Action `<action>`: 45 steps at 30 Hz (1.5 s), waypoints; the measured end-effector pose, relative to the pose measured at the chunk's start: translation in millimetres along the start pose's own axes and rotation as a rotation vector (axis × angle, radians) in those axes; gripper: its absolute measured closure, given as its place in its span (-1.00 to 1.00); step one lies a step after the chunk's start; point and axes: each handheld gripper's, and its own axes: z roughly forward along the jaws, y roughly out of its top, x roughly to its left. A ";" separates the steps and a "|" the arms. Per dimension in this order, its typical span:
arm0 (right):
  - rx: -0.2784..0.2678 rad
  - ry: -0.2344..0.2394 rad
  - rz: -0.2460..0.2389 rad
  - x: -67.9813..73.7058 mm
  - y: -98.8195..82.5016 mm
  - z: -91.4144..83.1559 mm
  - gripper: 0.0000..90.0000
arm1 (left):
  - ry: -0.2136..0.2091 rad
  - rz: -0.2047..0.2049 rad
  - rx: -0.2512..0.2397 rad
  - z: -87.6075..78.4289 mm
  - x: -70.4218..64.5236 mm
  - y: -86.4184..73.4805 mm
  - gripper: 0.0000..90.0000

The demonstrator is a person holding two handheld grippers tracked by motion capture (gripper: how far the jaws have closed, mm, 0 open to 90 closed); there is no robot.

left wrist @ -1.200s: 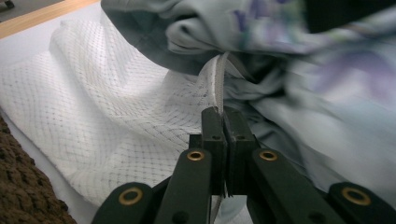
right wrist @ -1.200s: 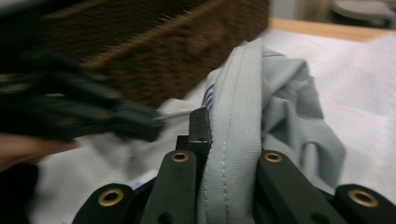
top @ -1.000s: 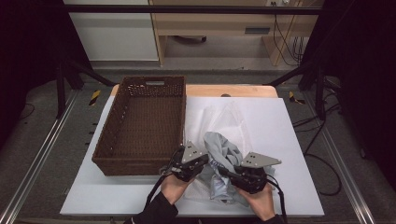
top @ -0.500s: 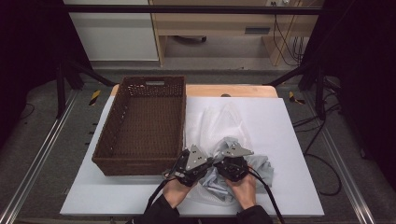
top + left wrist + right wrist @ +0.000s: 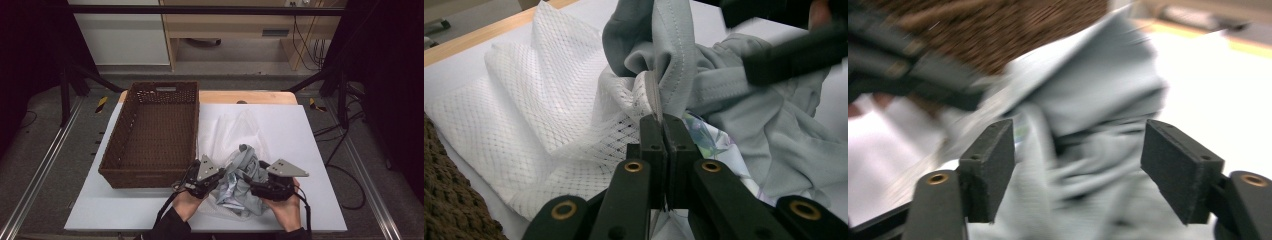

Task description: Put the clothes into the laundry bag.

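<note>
Left gripper (image 5: 663,122) clenched on edge of white mesh laundry bag (image 5: 549,105) beside crumpled grey fabric garment (image 5: 245,177), near edge of white table (image 5: 310,130). Right gripper (image 5: 1078,165) jaws just opening, released, garment between, pads clear. Brown wicker basket (image 5: 150,170) left of garment

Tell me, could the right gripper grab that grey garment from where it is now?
Probably yes. The right gripper, whose jaws have just been opening, has the grey garment right in front of it with nothing between, while the left gripper pinches the mesh bag.
</note>
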 end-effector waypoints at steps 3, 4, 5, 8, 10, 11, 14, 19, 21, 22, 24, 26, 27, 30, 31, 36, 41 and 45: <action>-0.017 -0.069 0.069 -22.2 6.3 8.7 -0.46 | -0.003 0.005 0.002 1.3 -1.1 0.0 0.95; -0.015 -0.070 0.092 -26.5 8.0 14.7 -0.45 | -0.005 0.004 0.008 2.2 -0.9 -0.5 0.95; -0.014 -0.062 0.118 -30.0 9.5 20.9 -0.43 | -0.007 0.003 0.009 2.5 -0.7 -0.9 0.95; -0.017 -0.010 0.164 -30.1 13.5 39.5 -0.36 | -0.007 0.001 0.013 3.4 0.0 -1.5 0.95; 0.001 -0.002 0.159 -27.3 14.4 45.4 -0.32 | -0.008 -0.002 0.017 4.1 0.4 -2.0 0.95; 0.039 0.022 0.130 -19.5 14.7 56.0 -0.10 | -0.006 -0.002 0.019 4.4 0.0 -2.5 0.95; 0.082 0.052 0.101 -15.3 12.9 61.0 0.46 | -0.007 -0.002 0.021 5.0 1.2 -3.0 0.95; 0.071 0.123 0.094 -18.9 15.4 44.3 0.99 | -0.004 -0.011 0.019 4.5 3.5 -3.4 0.95; 0.046 0.152 0.086 -17.5 16.9 31.4 1.00 | -0.004 -0.011 0.017 4.1 3.5 -3.1 0.95; 0.046 0.152 0.086 -17.5 16.9 31.4 1.00 | -0.003 -0.010 0.015 3.4 3.3 -2.8 0.95; 0.032 0.191 0.057 -12.9 16.2 20.0 1.00 | -0.004 -0.007 0.012 2.7 3.0 -2.1 0.96; 0.038 0.200 0.016 -6.7 14.1 13.2 1.00 | -0.003 -0.008 0.012 2.7 3.1 -1.6 0.95; 0.038 0.207 0.018 -3.5 12.0 11.8 1.00 | -0.003 -0.010 0.012 2.6 3.5 -1.7 0.95; 0.072 0.260 0.018 7.2 1.3 16.5 1.00 | -0.001 -0.014 0.009 2.0 4.8 -1.7 0.96; 0.081 0.275 0.012 11.5 -2.3 18.7 1.00 | 0.001 -0.020 0.003 0.7 5.8 -1.0 0.95; 0.123 0.295 -0.020 25.0 -7.6 29.9 1.00 | -0.004 -0.018 -0.034 -6.5 4.2 3.7 0.96; 0.173 0.130 -0.027 28.1 -10.8 69.4 0.99 | -0.019 0.015 -0.024 -7.1 -6.5 7.4 0.96; 0.160 0.094 -0.019 29.3 -13.8 77.0 0.96 | -0.022 0.007 0.005 -0.1 -3.7 1.1 0.96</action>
